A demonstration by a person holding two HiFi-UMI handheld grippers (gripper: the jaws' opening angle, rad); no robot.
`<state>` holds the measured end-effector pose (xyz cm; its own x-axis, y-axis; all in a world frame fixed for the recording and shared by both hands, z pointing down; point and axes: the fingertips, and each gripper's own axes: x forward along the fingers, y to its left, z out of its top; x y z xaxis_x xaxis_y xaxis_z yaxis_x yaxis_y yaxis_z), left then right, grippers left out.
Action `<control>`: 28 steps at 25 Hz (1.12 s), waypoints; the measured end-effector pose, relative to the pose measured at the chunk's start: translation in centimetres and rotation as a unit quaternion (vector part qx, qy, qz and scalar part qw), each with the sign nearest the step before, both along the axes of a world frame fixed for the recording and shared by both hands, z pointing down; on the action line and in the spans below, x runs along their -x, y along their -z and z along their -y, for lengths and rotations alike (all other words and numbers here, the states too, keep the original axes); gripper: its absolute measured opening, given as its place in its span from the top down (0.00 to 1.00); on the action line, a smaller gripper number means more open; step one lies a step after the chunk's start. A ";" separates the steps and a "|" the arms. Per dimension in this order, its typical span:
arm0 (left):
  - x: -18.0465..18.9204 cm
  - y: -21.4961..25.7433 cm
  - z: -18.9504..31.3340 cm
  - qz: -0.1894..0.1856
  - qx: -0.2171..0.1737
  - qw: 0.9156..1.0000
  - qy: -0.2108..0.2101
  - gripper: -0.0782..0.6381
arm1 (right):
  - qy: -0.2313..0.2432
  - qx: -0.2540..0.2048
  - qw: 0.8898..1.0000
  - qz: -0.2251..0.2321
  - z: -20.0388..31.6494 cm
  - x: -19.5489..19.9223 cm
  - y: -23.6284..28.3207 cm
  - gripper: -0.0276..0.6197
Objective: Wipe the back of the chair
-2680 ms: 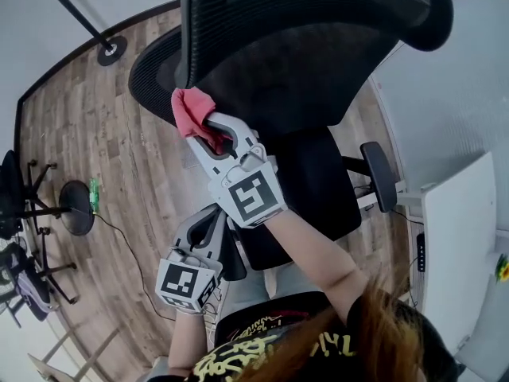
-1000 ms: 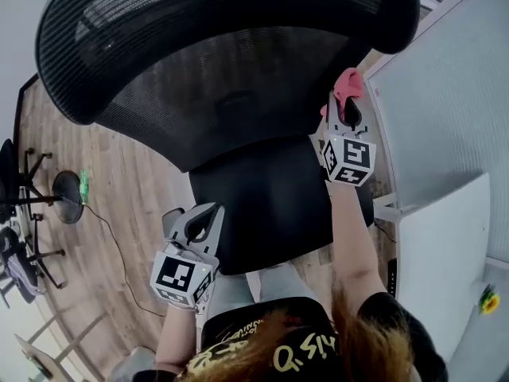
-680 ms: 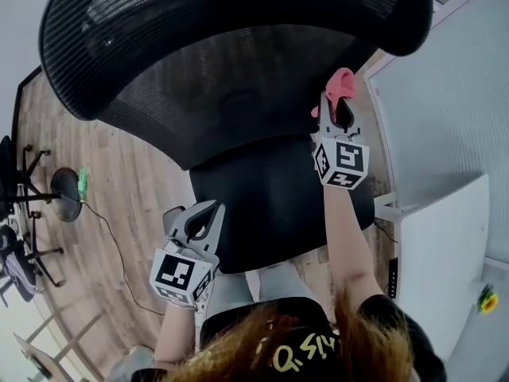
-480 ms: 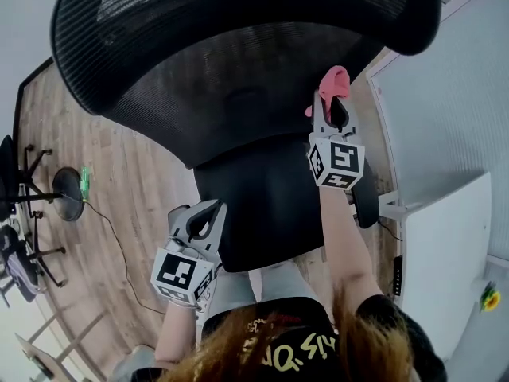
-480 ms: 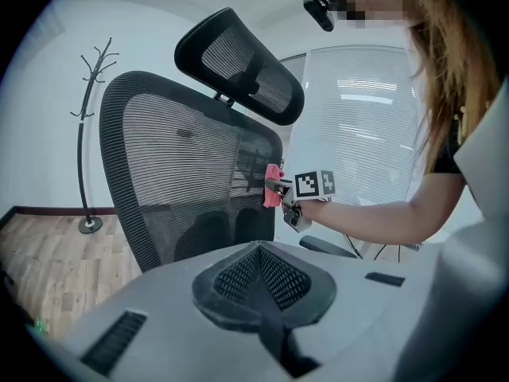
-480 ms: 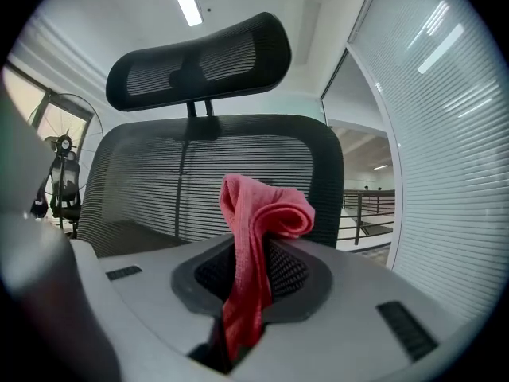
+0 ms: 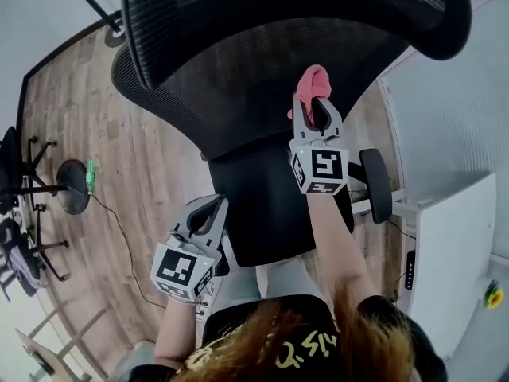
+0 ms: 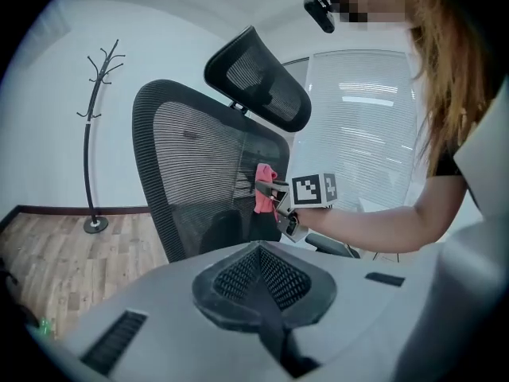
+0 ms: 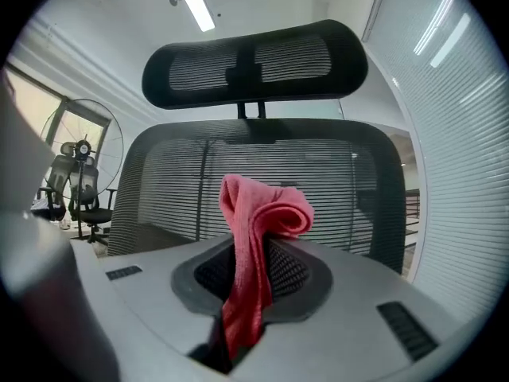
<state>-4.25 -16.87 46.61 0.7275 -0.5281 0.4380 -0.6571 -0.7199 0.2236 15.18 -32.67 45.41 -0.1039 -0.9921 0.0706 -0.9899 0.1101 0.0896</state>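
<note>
The black mesh chair back (image 7: pixel 238 78) fills the top of the head view, with its headrest (image 7: pixel 413 14) at the upper right. My right gripper (image 7: pixel 312 111) is shut on a pink cloth (image 7: pixel 312 82), which it holds up at the mesh near the middle. In the left gripper view the cloth (image 8: pixel 264 188) appears to touch the chair back (image 8: pixel 191 165). The right gripper view shows the cloth (image 9: pixel 256 229) folded over its jaws, in front of the mesh (image 9: pixel 159 181). My left gripper (image 7: pixel 213 207) hangs low beside the seat (image 7: pixel 270 205), shut with nothing in it.
A white desk (image 7: pixel 453 245) and a slatted partition (image 7: pixel 469 110) stand close on the right, past the chair's armrest (image 7: pixel 374 183). Other chairs (image 7: pixel 14 189), a round stand base (image 7: pixel 75 188) and a cable lie on the wood floor at left. A coat stand (image 8: pixel 99 134) is beyond.
My right gripper has carried the cloth from the chair back's left edge to its right edge, then back toward the middle. The chair has swung in view. The left gripper has hardly moved.
</note>
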 end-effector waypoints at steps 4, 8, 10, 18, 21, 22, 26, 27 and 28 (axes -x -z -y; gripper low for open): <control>1.9 0.0 0.1 -0.002 0.000 1.000 0.004 0.90 | 0.024 -0.003 1.000 -0.006 0.0 3.9 0.1 0.86; 3.8 0.1 0.4 -0.005 0.001 1.000 0.010 0.90 | 0.045 -0.008 0.999 -0.004 0.1 7.6 0.3 0.86; 4.5 0.0 0.4 -0.005 0.002 1.000 0.011 0.90 | 0.060 -0.008 0.998 -0.002 -0.1 9.6 0.2 0.86; 6.7 0.1 0.6 -0.008 -0.001 1.000 0.019 0.90 | 0.124 -0.005 0.992 -0.006 -0.8 17.2 -0.4 0.86; 7.9 -0.1 0.6 -0.005 0.000 1.000 0.027 0.90 | 0.128 -0.007 0.992 -0.003 -0.9 18.5 -0.5 0.86; 8.3 -0.1 0.7 -0.005 0.000 1.000 0.029 0.90 | 0.129 -0.007 0.992 -0.002 -0.9 18.8 -0.6 0.86; 9.2 -0.3 0.7 -0.005 0.000 0.999 0.037 0.90 | 0.140 -0.002 0.990 0.001 -1.2 20.7 -0.8 0.86; 9.3 -0.3 0.7 -0.004 0.000 0.999 0.038 0.90 | 0.144 -0.002 0.990 0.000 -1.3 21.2 -0.9 0.86; 9.4 -0.4 0.6 -0.003 0.000 0.999 0.038 0.90 | 0.150 -0.002 0.989 -0.001 -1.4 21.7 -1.0 0.86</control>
